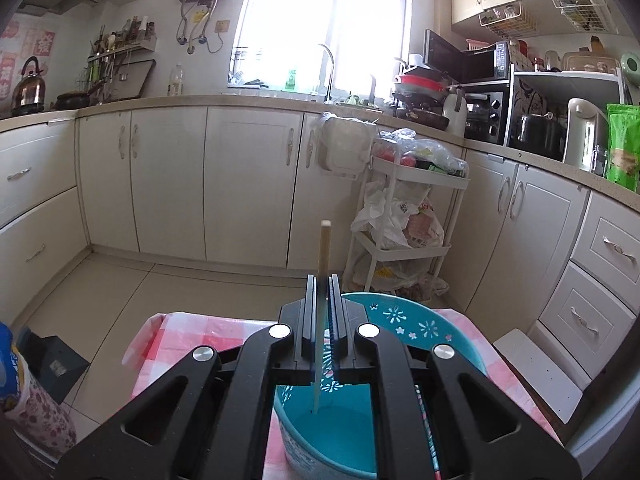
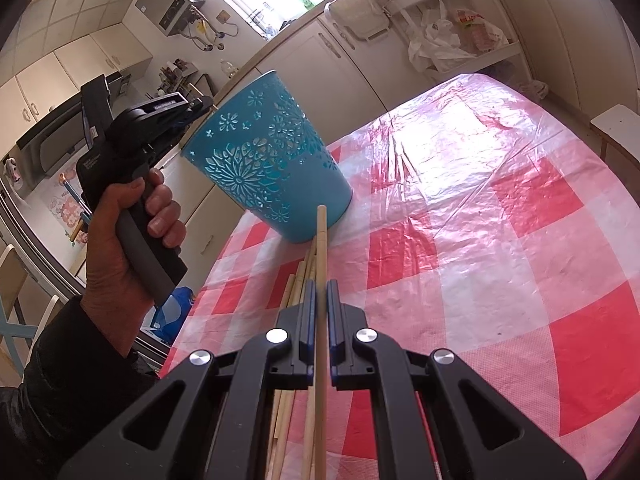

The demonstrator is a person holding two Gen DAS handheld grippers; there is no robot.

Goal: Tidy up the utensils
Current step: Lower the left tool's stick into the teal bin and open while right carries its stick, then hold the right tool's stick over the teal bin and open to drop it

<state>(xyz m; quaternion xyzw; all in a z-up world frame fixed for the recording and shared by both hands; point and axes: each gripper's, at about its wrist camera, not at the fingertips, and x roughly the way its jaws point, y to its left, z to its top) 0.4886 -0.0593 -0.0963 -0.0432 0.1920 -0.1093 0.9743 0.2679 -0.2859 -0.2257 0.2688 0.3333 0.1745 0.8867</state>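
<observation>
left gripper [image 1: 322, 280] clamped on one chopstick [image 1: 323, 248] standing upright over the teal holder [image 1: 420, 324] just below it, right gripper [image 2: 321, 286] pinching another chopstick [image 2: 321, 236] pointing at the holder's base ahead, loose chopsticks [image 2: 294, 284] just below-left.

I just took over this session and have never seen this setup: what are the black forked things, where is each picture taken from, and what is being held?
No robot: a person holds a black handheld tongs in each hand, with a camera looking along its fingers. The left-wrist view shows the left tongs shut on one pale wooden chopstick, its lower tip inside the turquoise perforated plastic cup. The right-wrist view shows the right tongs shut on another wooden chopstick, with more loose chopsticks lying under it on the red-and-white checked plastic tablecloth. That view also shows the person's left hand gripping its handle beside the cup.
</observation>
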